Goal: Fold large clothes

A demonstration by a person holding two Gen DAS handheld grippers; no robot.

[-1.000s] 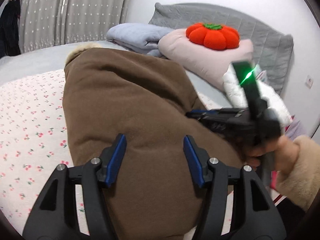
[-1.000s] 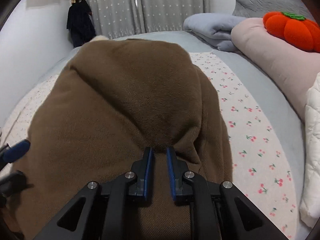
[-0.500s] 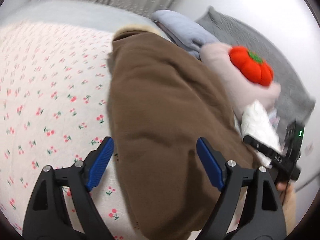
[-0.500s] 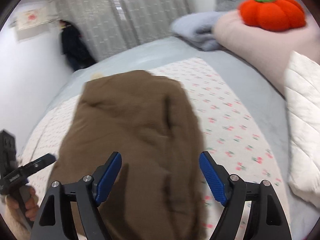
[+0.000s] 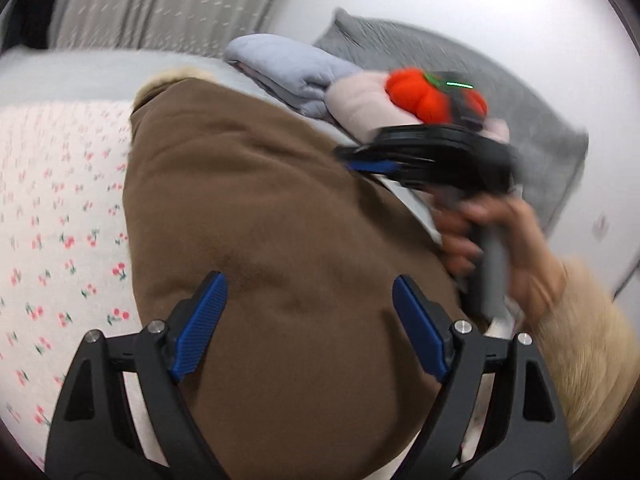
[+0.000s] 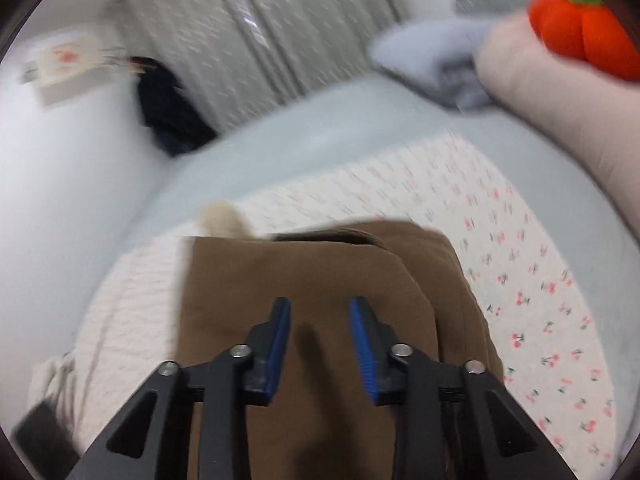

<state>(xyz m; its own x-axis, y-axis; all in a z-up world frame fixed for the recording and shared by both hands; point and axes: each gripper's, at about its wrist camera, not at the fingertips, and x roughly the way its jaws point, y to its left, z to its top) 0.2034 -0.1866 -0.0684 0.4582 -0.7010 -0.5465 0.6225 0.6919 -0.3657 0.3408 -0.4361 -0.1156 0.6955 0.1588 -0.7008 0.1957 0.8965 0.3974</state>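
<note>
Coat fold, tongs free over folded brown coat

Brown coat [image 5: 260,208] lies lengthwise on bed [image 5: 52,200], collar toward far edge. Left tongs [image 5: 309,280] gape wide, empty. Right tongs [image 6: 320,301] have just been closing to a narrow gap, nothing between. Next, probably: pinch both near-hem corners, carry evenly to collar, keep edges lined. No readable writing; wall picture [image 6: 60,60] blurred.

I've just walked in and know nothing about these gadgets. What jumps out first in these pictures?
A big brown coat lies folded on the cherry-print sheet, filling the middle of both views. Behind it, a bright orange pumpkin cushion sits on a pale pink pillow near the headboard. Blue-padded grippers frame the coat: the left gripper stands wide open.
</note>
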